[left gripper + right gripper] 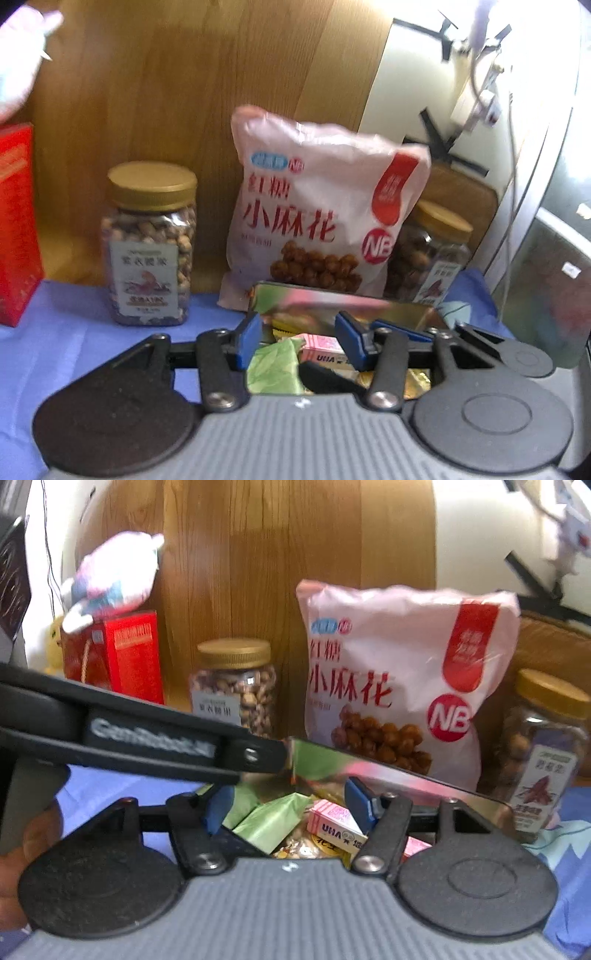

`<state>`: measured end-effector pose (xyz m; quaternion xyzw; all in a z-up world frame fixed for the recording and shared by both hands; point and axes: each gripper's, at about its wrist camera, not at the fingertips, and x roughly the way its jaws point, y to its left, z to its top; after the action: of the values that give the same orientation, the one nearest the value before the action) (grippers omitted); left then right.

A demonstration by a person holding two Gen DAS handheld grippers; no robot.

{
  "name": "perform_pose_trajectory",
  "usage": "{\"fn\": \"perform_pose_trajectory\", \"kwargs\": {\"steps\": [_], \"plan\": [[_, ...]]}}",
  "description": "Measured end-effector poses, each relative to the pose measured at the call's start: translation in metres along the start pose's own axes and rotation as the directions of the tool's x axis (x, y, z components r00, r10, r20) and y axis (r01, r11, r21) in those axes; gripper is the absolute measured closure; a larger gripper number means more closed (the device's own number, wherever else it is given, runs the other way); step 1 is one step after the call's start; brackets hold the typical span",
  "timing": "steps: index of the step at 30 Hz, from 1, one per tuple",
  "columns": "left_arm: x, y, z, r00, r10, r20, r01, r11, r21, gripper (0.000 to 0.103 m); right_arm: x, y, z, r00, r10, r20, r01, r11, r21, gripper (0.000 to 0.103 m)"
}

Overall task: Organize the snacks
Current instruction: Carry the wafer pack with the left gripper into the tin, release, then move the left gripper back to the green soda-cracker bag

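A shiny metal tin (343, 301) (373, 771) holds loose snacks: green wrappers (273, 365) (269, 821), a pink UHA candy box (325, 350) (336, 825) and gold-wrapped sweets. My left gripper (299, 341) hovers open over the tin, its blue pads on either side of the green wrapper and pink box. My right gripper (288, 806) is open over the same tin. The left gripper's black arm (147, 734) crosses the right wrist view from the left. A pink bag of twisted snacks (317, 214) (399, 686) leans on the wooden board behind the tin.
A gold-lidded nut jar (151, 243) (236, 686) stands left of the bag, another jar (432, 251) (543, 746) right of it. A red box (14, 229) (122, 657) stands far left with a plush toy (110, 576) on top. A blue cloth (74, 350) covers the table.
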<state>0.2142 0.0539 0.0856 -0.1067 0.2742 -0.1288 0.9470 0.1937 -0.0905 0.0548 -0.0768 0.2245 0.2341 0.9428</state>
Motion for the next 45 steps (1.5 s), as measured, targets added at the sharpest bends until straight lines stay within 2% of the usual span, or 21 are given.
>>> {"fn": "perform_pose_trajectory", "kwargs": {"steps": [3,6,10,14,16,20,23,27,28,29,32,35,38,39,41,43,45], "plan": [[-0.027,0.003,-0.010,0.999,-0.019,0.029,0.019,1.000,-0.007,0.052,-0.031,0.007,-0.007,0.998,-0.008,0.059,0.007,1.000,0.016,0.034],[-0.050,0.010,-0.030,0.999,-0.022,0.031,0.022,1.000,-0.010,0.049,-0.058,0.014,-0.020,0.995,0.001,0.099,-0.005,0.999,0.041,0.028],[-0.071,0.031,-0.060,0.998,0.063,0.029,-0.063,0.998,-0.008,0.047,-0.077,0.024,-0.046,0.997,0.023,0.070,-0.028,0.996,0.084,0.028],[-0.067,0.061,-0.077,0.992,0.124,-0.029,-0.127,0.987,-0.101,0.047,-0.063,0.032,-0.058,0.999,0.032,-0.023,-0.029,0.995,0.100,0.028],[-0.063,0.067,-0.082,0.990,0.137,-0.034,-0.140,0.984,-0.108,0.048,-0.053,0.036,-0.059,0.997,0.047,-0.065,-0.040,0.993,0.112,0.027],[-0.058,0.064,-0.090,0.996,0.088,-0.033,-0.091,0.992,-0.086,0.047,-0.039,0.045,-0.063,0.994,0.015,-0.111,-0.005,0.996,0.089,0.021],[-0.053,0.058,-0.095,0.996,0.081,-0.045,-0.083,0.996,-0.045,0.047,-0.028,0.044,-0.066,0.987,-0.013,-0.161,0.027,0.996,0.086,0.020],[-0.056,0.059,-0.095,0.998,0.049,-0.045,-0.051,0.997,-0.049,0.047,-0.012,0.042,-0.072,0.972,-0.012,-0.235,0.041,0.992,0.120,0.021],[-0.057,0.060,-0.095,0.998,0.044,-0.043,-0.046,0.997,-0.054,0.047,-0.009,0.042,-0.073,0.970,-0.002,-0.241,0.035,0.991,0.130,0.021],[-0.058,0.061,-0.095,0.998,0.039,-0.043,-0.042,0.997,-0.060,0.047,-0.008,0.043,-0.074,0.972,-0.009,-0.235,0.039,0.992,0.123,0.028],[-0.060,0.065,-0.095,0.999,0.030,-0.042,-0.033,0.996,-0.077,0.046,-0.007,0.049,-0.072,0.973,-0.003,-0.230,0.027,0.995,0.099,0.037],[-0.062,0.067,-0.094,0.999,0.031,-0.034,-0.034,0.996,-0.086,0.044,-0.015,0.053,-0.066,0.979,0.014,-0.201,0.003,0.996,0.086,0.037],[-0.062,0.069,-0.094,0.999,0.029,-0.035,-0.032,0.995,-0.093,0.044,-0.037,0.061,-0.060,0.987,0.061,-0.152,-0.059,0.998,0.018,0.037],[-0.062,0.069,-0.094,0.999,0.025,-0.037,-0.028,0.995,-0.093,0.044,-0.047,0.065,-0.058,0.983,0.103,-0.153,-0.106,0.994,-0.016,0.037],[-0.062,0.068,-0.094,0.999,0.005,-0.040,-0.009,0.996,-0.092,0.044,-0.065,0.070,-0.059,0.965,0.193,-0.175,-0.209,0.975,-0.077,0.037],[-0.063,0.068,-0.095,0.998,-0.041,-0.044,0.036,0.995,-0.095,0.044,-0.085,0.075,-0.068,0.939,0.268,-0.215,-0.302,0.942,-0.148,0.037],[-0.063,0.066,-0.096,0.994,-0.093,-0.052,0.088,0.992,-0.095,0.044,-0.100,0.080,-0.081,0.918,0.307,-0.251,-0.360,0.910,-0.204,0.037]]}}
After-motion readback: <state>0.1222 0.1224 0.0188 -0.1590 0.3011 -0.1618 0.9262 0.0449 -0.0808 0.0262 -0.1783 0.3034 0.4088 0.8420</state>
